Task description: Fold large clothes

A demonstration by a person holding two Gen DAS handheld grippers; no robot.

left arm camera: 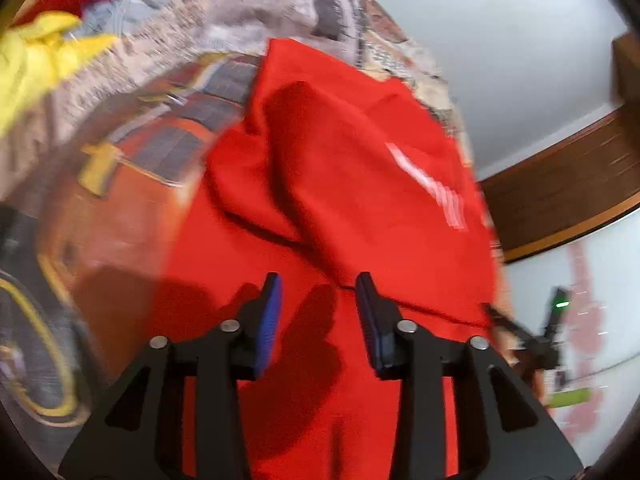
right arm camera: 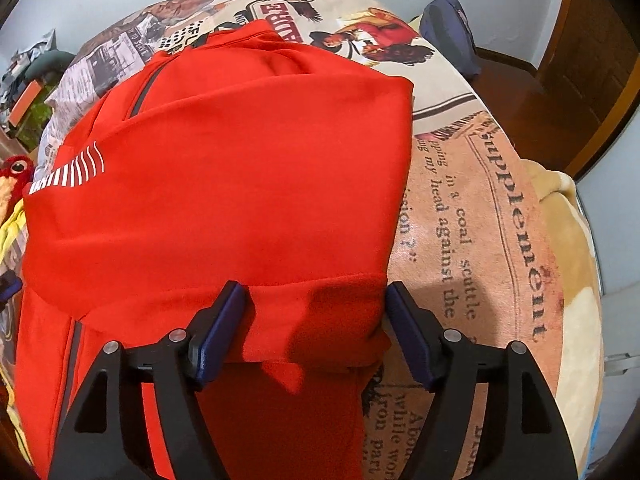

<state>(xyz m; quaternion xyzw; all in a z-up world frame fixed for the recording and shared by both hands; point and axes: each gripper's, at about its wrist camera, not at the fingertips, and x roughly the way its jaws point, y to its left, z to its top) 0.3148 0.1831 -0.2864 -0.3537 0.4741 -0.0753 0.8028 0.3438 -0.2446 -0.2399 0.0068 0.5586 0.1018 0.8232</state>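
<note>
Red garment [right arm camera: 224, 184] lies partly folded on a bed with a newspaper-print cover [right arm camera: 492, 240], pale walls and wood trim behind. Left gripper [left arm camera: 318, 292] and right gripper [right arm camera: 316, 304] both spread over the near cloth, pinching nothing. Yellow cloth [left arm camera: 36, 60] far left.

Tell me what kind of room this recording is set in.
Probably a bedroom: the red garment lies on a bed with a newspaper-print cover, a plush toy sits alongside, and a wooden door stands behind.
</note>
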